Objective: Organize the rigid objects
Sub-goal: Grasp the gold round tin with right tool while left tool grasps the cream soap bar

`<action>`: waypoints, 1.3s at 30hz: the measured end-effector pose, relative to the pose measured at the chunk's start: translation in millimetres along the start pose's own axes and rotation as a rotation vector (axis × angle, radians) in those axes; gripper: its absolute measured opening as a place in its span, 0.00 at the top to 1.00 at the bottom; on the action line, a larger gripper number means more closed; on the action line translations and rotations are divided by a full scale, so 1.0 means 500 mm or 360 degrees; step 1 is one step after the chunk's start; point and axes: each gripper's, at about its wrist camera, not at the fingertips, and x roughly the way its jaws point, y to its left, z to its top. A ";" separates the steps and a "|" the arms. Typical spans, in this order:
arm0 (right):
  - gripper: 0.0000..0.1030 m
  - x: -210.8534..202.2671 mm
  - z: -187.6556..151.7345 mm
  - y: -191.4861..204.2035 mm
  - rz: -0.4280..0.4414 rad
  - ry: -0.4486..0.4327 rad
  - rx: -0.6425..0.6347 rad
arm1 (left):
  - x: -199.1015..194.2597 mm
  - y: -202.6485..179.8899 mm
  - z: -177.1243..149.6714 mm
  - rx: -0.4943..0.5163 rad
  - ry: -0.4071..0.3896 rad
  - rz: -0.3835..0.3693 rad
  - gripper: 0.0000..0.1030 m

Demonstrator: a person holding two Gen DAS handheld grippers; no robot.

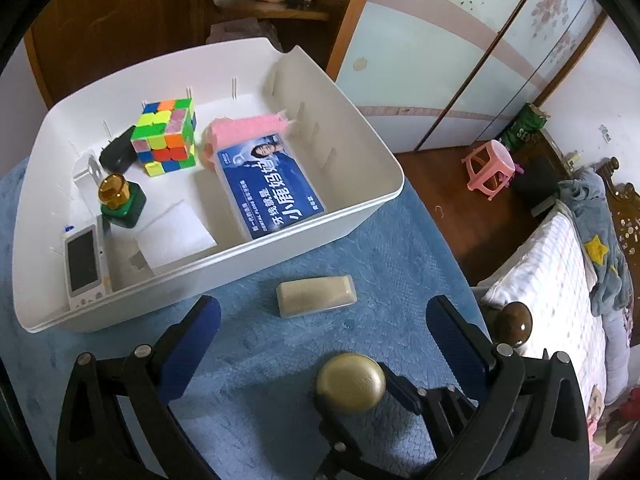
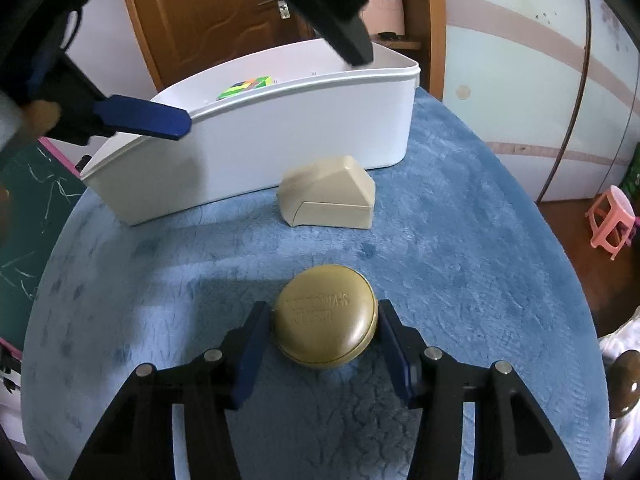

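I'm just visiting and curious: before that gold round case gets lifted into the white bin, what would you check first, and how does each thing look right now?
1. Right gripper pads on both sides of the gold round case: ok, they touch its sides.
2. Case lifted off the blue cloth: cannot tell; it looks to be resting on it.
3. Left gripper out of the way: not ok, it hangs open above the case and the path.
4. Beige box in the path to the white bin: not ok, it lies between them.
5. Free floor in the bin: ok, a bare patch near the front wall.
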 end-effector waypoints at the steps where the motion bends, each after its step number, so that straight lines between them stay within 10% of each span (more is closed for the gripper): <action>1: 0.48 -0.004 -0.002 -0.004 -0.0006 0.0000 0.0005 | 0.007 -0.002 -0.001 -0.0003 0.0010 0.0004 0.01; 15: 0.48 -0.056 -0.043 -0.035 -0.0059 0.0020 0.0011 | 0.143 -0.022 -0.021 -0.0038 0.0135 0.0241 0.03; 26: 0.48 -0.060 -0.045 -0.051 -0.0056 0.0063 -0.0017 | 0.158 -0.027 -0.040 -0.0057 0.0089 0.0330 0.35; 39: 0.49 -0.105 -0.043 -0.007 -0.0018 0.0065 -0.0210 | -0.071 -0.003 -0.076 0.0016 -0.0070 0.0356 0.35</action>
